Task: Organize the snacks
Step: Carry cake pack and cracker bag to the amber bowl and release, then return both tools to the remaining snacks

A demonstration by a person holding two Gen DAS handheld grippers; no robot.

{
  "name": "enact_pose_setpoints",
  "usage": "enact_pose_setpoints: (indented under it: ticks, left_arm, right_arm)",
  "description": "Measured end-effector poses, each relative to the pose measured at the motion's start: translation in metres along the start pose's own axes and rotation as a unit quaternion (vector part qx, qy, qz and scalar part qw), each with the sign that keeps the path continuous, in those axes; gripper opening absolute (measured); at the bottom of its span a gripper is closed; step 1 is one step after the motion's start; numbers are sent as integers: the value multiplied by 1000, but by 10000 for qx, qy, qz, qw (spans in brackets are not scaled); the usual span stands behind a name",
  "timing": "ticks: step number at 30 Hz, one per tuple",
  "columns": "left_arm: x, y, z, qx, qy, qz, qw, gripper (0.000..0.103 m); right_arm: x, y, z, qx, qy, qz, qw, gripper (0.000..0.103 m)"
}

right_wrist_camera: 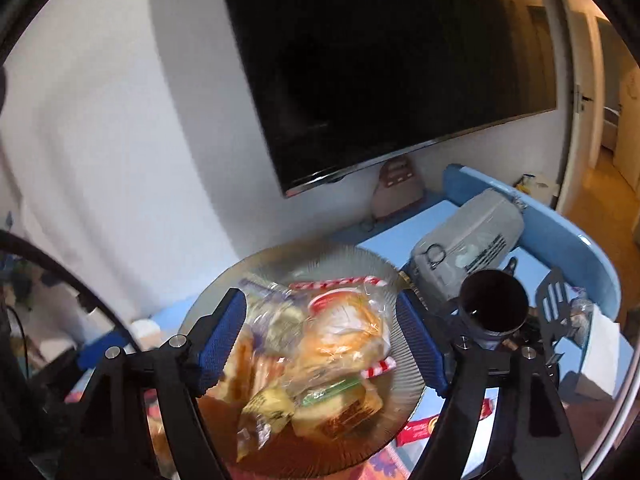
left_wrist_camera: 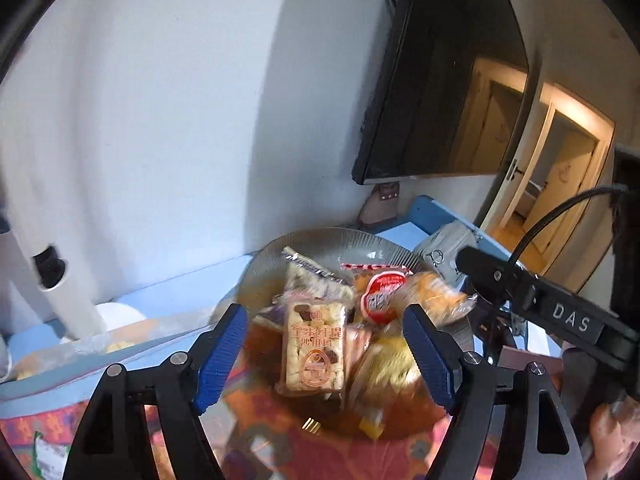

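The snacks sat heaped in a clear, ribbed glass plate [right_wrist_camera: 376, 268] on a light blue table [right_wrist_camera: 404, 236], close to the white wall and below a black wall-mounted television [right_wrist_camera: 380, 80]. On top of the heap lay a rectangular puffed-rice bar in a clear wrapper with red print [left_wrist_camera: 314, 346], a round red-lidded jelly cup [left_wrist_camera: 382, 294], an orange bun in crinkled clear film [right_wrist_camera: 344, 336], and a green-striped sandwich cake [right_wrist_camera: 332, 400]; the lower packets were too blurred to name.

The pile looked loose and stacked above the rim, so a careless reach could nudge a slippery packet over the edge, and a knock against the glass might slide the plate toward the grey zipped pouch [right_wrist_camera: 468, 236] just beside it. The wrappers would crumple under the pads, and a pinch might catch two at once.

The left gripper [left_wrist_camera: 328, 356] hung above the plate, its blue ribbed fingers [left_wrist_camera: 222, 356] spread wide on either side of the rice bar, touching nothing. The right gripper [right_wrist_camera: 322, 340] was likewise wide apart and empty, framing the bun from above. A red packet [right_wrist_camera: 420, 428] lay on the table outside the plate, by a patterned orange cloth [left_wrist_camera: 360, 456], probably yet to be gathered.
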State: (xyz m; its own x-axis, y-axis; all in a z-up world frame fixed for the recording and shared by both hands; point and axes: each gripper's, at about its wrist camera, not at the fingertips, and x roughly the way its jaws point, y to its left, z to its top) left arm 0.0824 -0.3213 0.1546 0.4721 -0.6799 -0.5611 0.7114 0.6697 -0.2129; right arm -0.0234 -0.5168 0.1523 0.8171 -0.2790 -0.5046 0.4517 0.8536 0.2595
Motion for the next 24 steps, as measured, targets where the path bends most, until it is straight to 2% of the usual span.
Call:
enact_pose_setpoints:
  ticks: [3, 4, 5, 8, 11, 13, 15, 16, 19, 21, 22, 24]
  left_arm:
    - [-36, 16, -11, -73, -102, 182, 9998, 77]
    - [-52, 23, -17, -119, -203, 324, 9992, 77]
    - [-76, 32, -28, -205, -427, 641, 9968, 78]
    - [-134, 56, -62, -514, -826, 1170, 9884, 93]
    - [-181, 80, -101, -654, -918, 1653, 9798, 93]
    - [-205, 101, -137, -835, -914, 2294, 9654, 93]
    - [-217, 121, -172, -1127, -923, 2946, 9445, 93]
    - [-217, 134, -192, -1305, -871, 3139, 9364, 93]
    - [-216, 166, -230, -1716, -572, 3046, 9352, 89]
    - [-207, 179, -249, -1908, -508, 2995, 9335, 88]
    - [-205, 185, -252, -2077, -368, 2910, 9332, 84]
    - [-202, 184, -251, -2078, -477, 2757, 9373, 82]
  right_arm:
    - [-17, 6, -18, -5, 100, 380, 9992, 77]
    - [-27, 11, -28, -41, 165, 585, 9981, 77]
    - [-31, 16, -32, -70, 259, 745, 9969, 77]
    - [-50, 38, -58, -170, 727, 1601, 9843, 77]
    - [-63, 61, -91, -412, 972, 2122, 9715, 77]
    - [-63, 76, -117, -616, 1028, 2264, 9667, 77]
    - [-52, 84, -142, -773, 1116, 2227, 9654, 78]
    - [-46, 88, -156, -839, 1120, 2247, 9643, 78]
    - [-28, 94, -185, -1110, 1005, 2103, 9661, 78]
    - [-17, 94, -197, -1173, 1053, 2042, 9661, 78]
    - [-14, 94, -199, -1176, 1163, 1985, 9661, 78]
    - [-19, 94, -197, -1185, 1006, 1975, 9679, 78]
